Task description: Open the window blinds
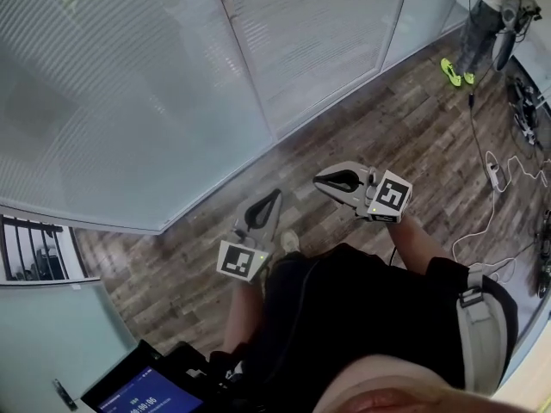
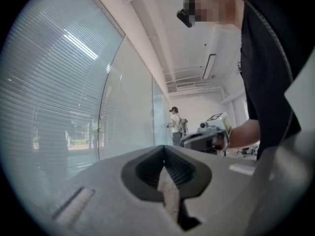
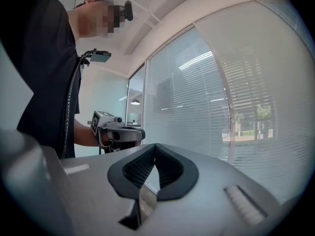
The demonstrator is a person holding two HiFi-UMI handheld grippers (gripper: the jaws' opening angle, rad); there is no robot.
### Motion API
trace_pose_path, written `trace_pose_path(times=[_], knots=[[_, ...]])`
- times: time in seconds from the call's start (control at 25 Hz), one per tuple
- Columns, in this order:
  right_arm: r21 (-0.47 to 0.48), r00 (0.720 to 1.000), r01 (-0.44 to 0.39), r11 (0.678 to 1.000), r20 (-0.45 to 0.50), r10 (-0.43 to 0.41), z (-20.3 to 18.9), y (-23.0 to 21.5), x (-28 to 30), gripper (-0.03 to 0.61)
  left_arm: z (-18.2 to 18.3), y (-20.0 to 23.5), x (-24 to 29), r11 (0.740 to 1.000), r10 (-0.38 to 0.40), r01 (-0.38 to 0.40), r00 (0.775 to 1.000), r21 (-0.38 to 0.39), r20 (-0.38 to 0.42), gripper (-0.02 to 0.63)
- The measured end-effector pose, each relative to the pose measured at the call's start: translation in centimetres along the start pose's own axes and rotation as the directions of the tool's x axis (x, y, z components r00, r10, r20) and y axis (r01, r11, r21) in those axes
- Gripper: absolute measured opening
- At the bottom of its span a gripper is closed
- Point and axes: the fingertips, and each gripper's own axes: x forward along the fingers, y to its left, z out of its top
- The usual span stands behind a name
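Currently the window blinds (image 1: 103,93) are being faced at eleven o'clock from both grippers, slats running level; the left gripper (image 1: 275,194) is being held nearer them than the right gripper (image 1: 318,179), both with jaws pressed together on nothing.

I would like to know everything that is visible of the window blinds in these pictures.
The window blinds are thin, evenly spaced horizontal slats, pale grey-white, looking like metal or plastic. They hang fully lowered across several tall panels divided by pale vertical frames, and reach almost down to the wooden floor. The slats are mostly closed, yet daylight and green trees show faintly through them. Nothing in view touches them.
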Motion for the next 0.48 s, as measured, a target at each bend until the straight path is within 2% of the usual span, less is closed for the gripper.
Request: trace_pose_path(times=[0.2,0.48], knots=[[0.004,0.999,0.051,0.999,-0.017,-0.051,0.7,-0.5,1.4,0.005,0.4,1.7,0.1,0.999,-0.044,0.044,0.999,-0.001,0.012,0.003],[-0.025,0.996,0.088,0.996,-0.010,-0.088,2.0,-3.3,4.2,0.005,1.7,6.5,1.6,0.998,-0.063,0.063,0.996,0.004,0.059,0.003]])
